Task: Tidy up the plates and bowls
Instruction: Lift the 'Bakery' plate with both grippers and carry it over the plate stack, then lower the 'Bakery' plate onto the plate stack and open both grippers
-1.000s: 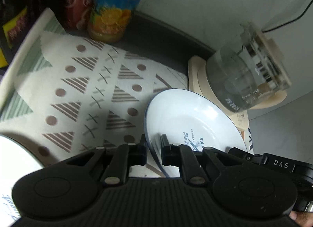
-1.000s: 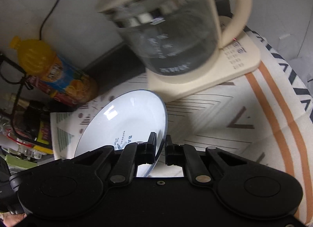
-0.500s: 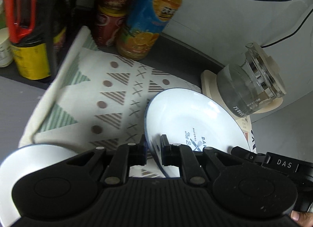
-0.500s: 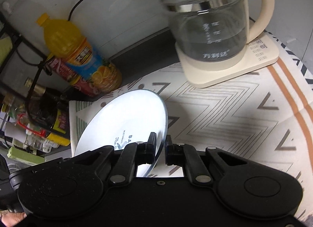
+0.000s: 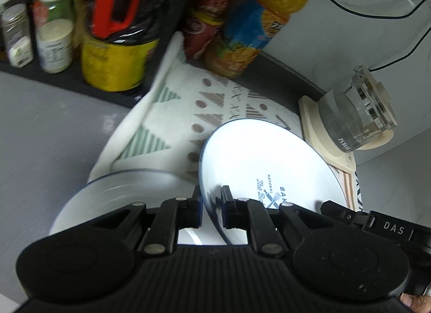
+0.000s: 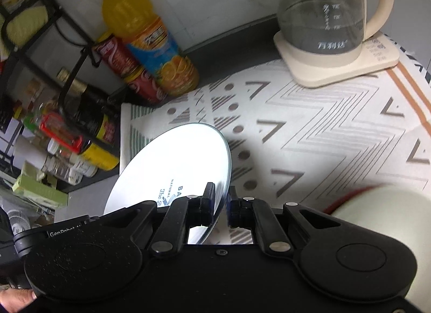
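White plate [image 5: 258, 162] hangs between us, left gripper [image 5: 211, 203] and right gripper [image 6: 221, 203] each pinching its rim; over the last second we have carried it off the mat [image 6: 309, 135]; a second plate [image 5: 121, 194] now shows below, likely its stack.

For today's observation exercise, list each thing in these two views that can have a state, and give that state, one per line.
Left hand-held gripper: shut on the plate's rim.
Right hand-held gripper: shut on the opposite rim.
White round plate with blue print: held tilted between both, above the cloth.
Second white plate: lying flat, lower left.
Glass kettle with cream handle: upright on its base, lid on.
Orange juice bottle: upright, capped.
Patterned cloth: spread flat.
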The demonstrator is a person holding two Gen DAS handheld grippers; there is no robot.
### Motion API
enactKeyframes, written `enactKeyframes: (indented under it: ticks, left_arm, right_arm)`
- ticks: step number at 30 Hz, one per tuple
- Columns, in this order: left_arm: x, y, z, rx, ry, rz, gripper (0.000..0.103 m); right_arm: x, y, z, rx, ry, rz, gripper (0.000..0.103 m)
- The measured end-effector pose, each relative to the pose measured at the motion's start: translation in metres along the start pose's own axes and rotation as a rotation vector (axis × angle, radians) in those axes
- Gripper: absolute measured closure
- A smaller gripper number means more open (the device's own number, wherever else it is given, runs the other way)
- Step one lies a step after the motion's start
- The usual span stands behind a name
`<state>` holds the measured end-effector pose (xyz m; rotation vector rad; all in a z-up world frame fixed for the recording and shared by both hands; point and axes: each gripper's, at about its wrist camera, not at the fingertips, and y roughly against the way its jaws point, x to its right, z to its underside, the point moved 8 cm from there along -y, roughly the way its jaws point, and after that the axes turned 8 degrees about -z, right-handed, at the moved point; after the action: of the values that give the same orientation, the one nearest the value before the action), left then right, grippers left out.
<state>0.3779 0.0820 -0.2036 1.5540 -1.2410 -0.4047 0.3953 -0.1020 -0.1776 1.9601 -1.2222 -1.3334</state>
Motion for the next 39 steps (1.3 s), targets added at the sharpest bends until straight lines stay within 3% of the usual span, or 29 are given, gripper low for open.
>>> enactKeyframes:
  ticks: [18,33,39]
  left_arm:
    - [-0.068,0.017,0.037,-0.033,-0.019,-0.013,0.092]
    - [-0.095,0.008,0.06,-0.073,-0.02,-0.004,0.091]
    - [-0.096,0.006,0.064,-0.066,-0.029,0.009,0.09]
  right_arm:
    - [-0.044,-0.005,0.071,-0.04,0.115,0.078,0.093]
    - [-0.059,-0.015,0.102,-0.089,0.218,0.145,0.092]
    - [-0.051,-0.018,0.104,-0.076,0.196,0.172,0.092]
